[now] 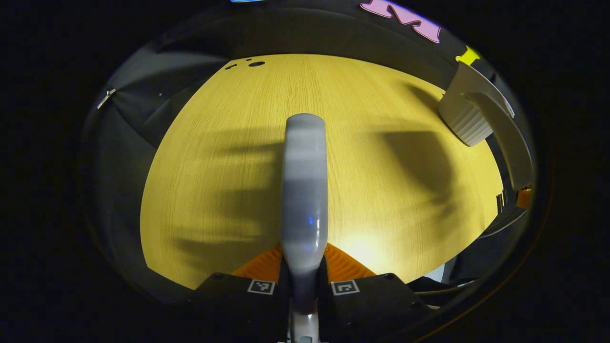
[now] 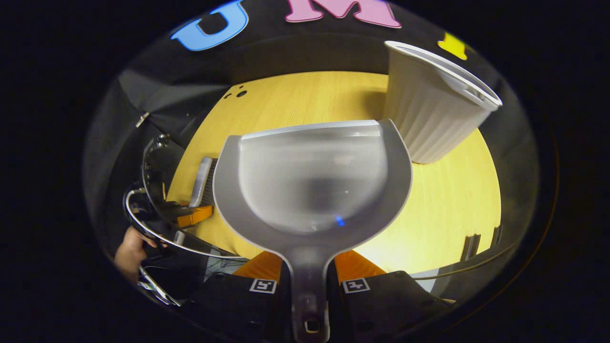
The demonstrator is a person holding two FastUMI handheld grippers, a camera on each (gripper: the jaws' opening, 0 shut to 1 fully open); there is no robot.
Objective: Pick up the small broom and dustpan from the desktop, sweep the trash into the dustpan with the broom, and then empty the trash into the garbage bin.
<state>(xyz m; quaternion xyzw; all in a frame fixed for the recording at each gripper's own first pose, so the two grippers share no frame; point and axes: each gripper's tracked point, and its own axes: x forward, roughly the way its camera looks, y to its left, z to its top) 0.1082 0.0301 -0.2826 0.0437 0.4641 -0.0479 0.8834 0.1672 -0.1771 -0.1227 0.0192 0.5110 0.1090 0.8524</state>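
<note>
broom (image 1: 305,190) stands clamped by its handle between the left gripper's (image 1: 303,264) closed fingers, held above the wooden desktop (image 1: 228,190). right gripper (image 2: 307,267) pinches the dustpan (image 2: 312,176) handle, its scoop lifted near the ribbed white garbage bin (image 2: 429,105). dustpan's inside looks blurred, probably empty. the bin also shows at the right edge of the left gripper view.

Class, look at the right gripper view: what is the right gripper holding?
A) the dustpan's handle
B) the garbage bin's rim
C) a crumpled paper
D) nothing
A: the dustpan has its handle clamped between the right gripper fingers, its scoop pointing toward the white garbage bin.
</note>
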